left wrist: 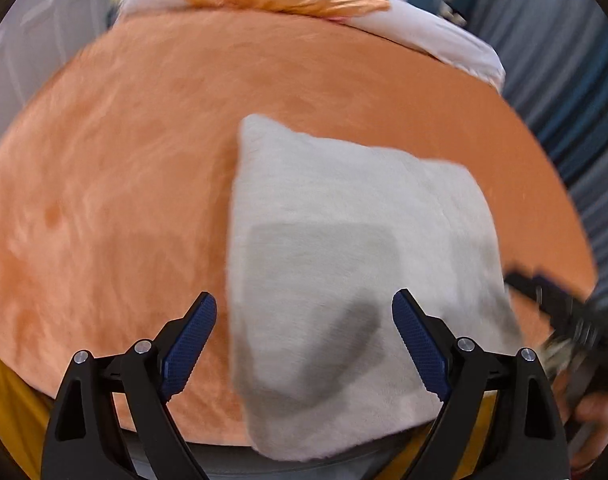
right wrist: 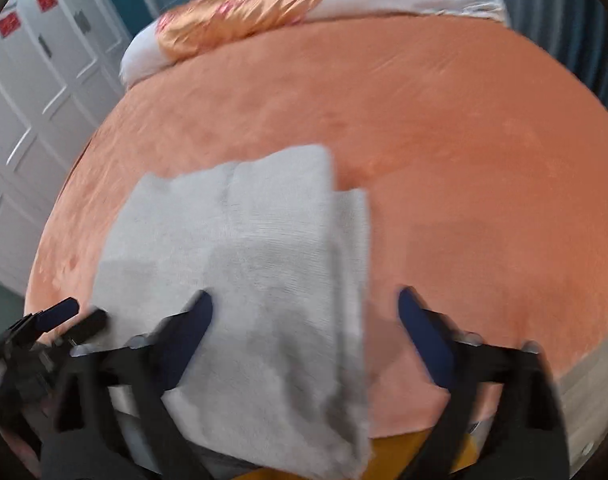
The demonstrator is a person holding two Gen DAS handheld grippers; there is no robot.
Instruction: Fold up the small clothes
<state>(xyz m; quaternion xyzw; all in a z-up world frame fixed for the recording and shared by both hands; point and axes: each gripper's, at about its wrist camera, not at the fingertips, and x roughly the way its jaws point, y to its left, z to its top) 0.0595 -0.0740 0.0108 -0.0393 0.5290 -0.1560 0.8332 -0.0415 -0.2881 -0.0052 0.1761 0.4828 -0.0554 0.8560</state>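
White cloth (left wrist: 355,264) lies folded on orange blanket (left wrist: 124,184).

My left tool (left wrist: 304,340) hangs with its jaws spread wide and nothing between the blue pads (left wrist: 192,344). My right tool (right wrist: 304,344) is spread just as wide, also gripping nothing. Taking the left tool as landmark, the right tool sits just off its right side, seen there dark and blurred. Both point forward and slightly downward, roughly level with each other.
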